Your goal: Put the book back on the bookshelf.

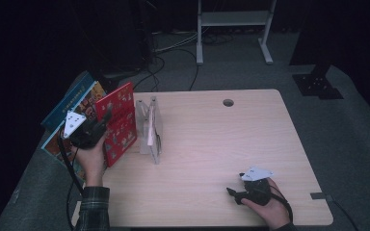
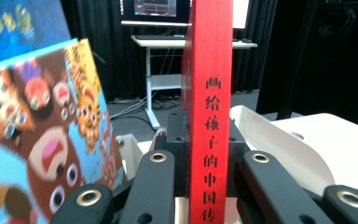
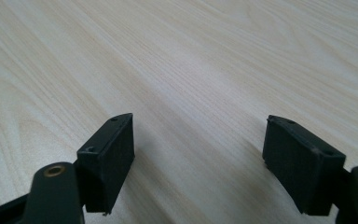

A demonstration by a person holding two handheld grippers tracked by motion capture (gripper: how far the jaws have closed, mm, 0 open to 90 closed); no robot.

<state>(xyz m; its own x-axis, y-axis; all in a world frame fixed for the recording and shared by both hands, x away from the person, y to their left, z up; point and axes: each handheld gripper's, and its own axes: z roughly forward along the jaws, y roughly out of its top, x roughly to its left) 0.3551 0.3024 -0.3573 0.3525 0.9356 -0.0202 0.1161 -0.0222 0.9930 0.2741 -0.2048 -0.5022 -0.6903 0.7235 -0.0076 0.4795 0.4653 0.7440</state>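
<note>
So the left gripper (image 1: 107,117) had its jaws clamped tight on the spine of a red book (image 1: 120,124), holding it upright over the left edge of the worktop (image 1: 221,144). In the left gripper view the red book (image 2: 209,112) stood edge-on right between the two black jaws, with black Chinese characters running down the spine. The book sat just to the left of a clear acrylic book stand (image 1: 150,130), which already had something thin and pale standing in it, couldn't make out what exactly. Behind the red one, off the worktop's left side, a couple more picture books leaned: a cartoon-animal book (image 1: 84,108) with a blue book (image 1: 67,103) behind that. The cartoon cover (image 2: 42,140) also showed up big and blurry in the left gripper view.

The right gripper (image 1: 232,194) just rested near the front right corner of the worktop, well apart from the books, jaws apart with nothing between them. Its own view had bare wood grain (image 3: 191,70) between the two pads.
</note>
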